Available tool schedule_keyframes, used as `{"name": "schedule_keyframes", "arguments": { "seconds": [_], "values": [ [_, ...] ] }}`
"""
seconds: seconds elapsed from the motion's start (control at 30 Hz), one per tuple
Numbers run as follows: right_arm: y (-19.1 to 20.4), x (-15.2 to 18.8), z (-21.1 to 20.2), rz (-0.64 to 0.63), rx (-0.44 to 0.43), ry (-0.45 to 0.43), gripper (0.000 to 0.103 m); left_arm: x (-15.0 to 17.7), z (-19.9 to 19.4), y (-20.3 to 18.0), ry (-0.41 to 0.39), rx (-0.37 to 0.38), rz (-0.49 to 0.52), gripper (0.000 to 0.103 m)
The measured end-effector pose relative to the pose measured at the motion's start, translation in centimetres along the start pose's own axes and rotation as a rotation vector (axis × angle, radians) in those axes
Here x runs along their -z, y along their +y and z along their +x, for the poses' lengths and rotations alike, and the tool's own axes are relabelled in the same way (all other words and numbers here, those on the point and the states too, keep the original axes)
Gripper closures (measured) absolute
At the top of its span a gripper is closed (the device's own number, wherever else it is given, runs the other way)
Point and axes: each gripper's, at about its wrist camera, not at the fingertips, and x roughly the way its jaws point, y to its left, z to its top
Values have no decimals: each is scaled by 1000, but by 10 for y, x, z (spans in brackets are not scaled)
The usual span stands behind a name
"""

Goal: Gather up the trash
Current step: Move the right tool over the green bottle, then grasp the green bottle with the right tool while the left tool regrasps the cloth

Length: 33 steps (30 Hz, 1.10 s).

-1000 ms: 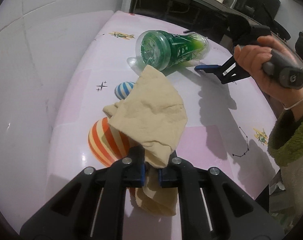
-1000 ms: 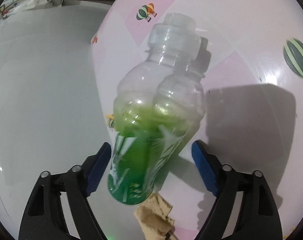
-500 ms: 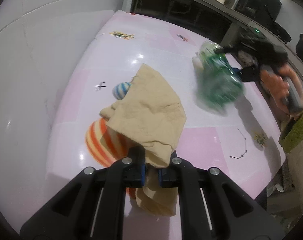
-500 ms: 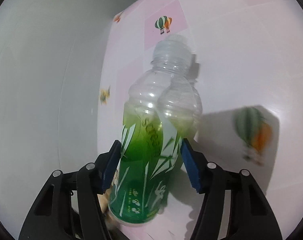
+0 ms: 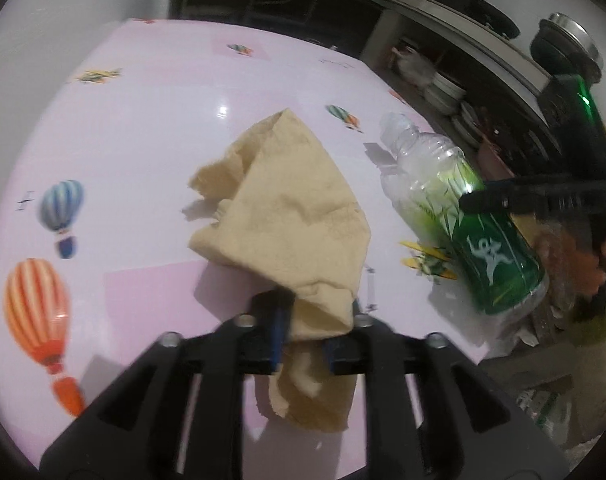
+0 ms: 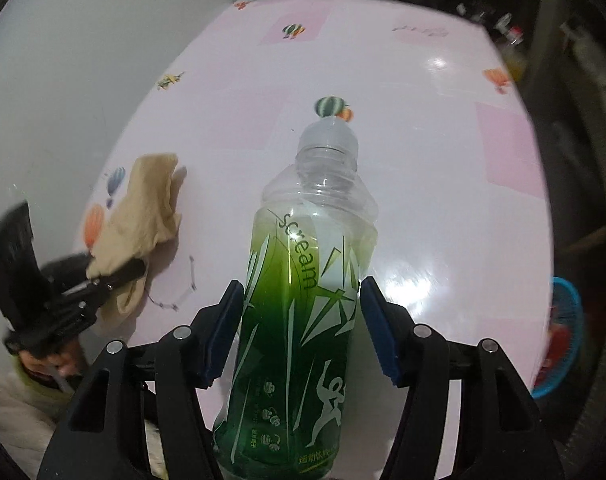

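Observation:
A crumpled tan paper napkin (image 5: 291,216) stands between the jaws of my left gripper (image 5: 305,340), held just above the pink table (image 5: 143,140). Those jaws are opening, and the napkin still fills the gap and touches both pads. The right wrist view shows the same napkin (image 6: 143,212) hanging from the left gripper (image 6: 115,276) at the table's left edge. My right gripper (image 6: 299,320) is shut on a clear bottle (image 6: 303,248) with green drink and a green label, cap end away from me. Near the table's right edge, the bottle (image 5: 491,256) tilts under a black finger (image 5: 543,196).
The table (image 6: 423,160) carries printed balloons and planes. A dark shelf with stacked dishes (image 5: 443,88) and a metal pot (image 5: 567,40) runs behind it. A blue basket (image 6: 563,332) sits low beyond the right edge. White floor lies to the left. A hand (image 6: 51,364) holds the left gripper.
The right gripper closed on the lying bottle, lifted it and swung it toward the table's right edge. The left gripper shifted right with the napkin, and its jaws stand wider apart.

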Motion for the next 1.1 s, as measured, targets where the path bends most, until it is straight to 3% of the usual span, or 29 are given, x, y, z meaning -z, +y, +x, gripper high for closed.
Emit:
{"name": "schedule_keyframes", "arguments": {
  "seconds": [0.03, 0.13, 0.2, 0.37, 0.53, 0.67, 0.87, 1.03, 1.1],
  "values": [
    [1, 3, -1, 5, 13, -9, 44, 0, 0, -2, 1, 5, 3, 68],
    [2, 16, -8, 41, 32, -69, 36, 1, -6, -9, -11, 26, 29, 55],
    [-11, 34, -15, 70, 21, -106, 34, -4, -9, -5, -23, 31, 42, 52],
    [-15, 31, 2, 136, -10, -153, 34, -10, -27, 0, -58, 43, 44, 51],
    [-22, 34, 3, 179, -24, -195, 34, -25, -33, 5, -105, -7, 21, 51],
    [-23, 40, -2, 164, -11, -217, 34, -31, -42, -13, -174, -32, 141, 49],
    [-21, 42, -3, 151, 4, -223, 34, -32, -42, -38, -201, -80, 276, 49],
    [-21, 42, 2, 154, 1, -214, 34, -36, -62, -39, -285, -79, 260, 49],
    [-22, 43, 3, 152, 2, -211, 34, -38, -67, -41, -300, -32, 268, 49]
  ]
}}
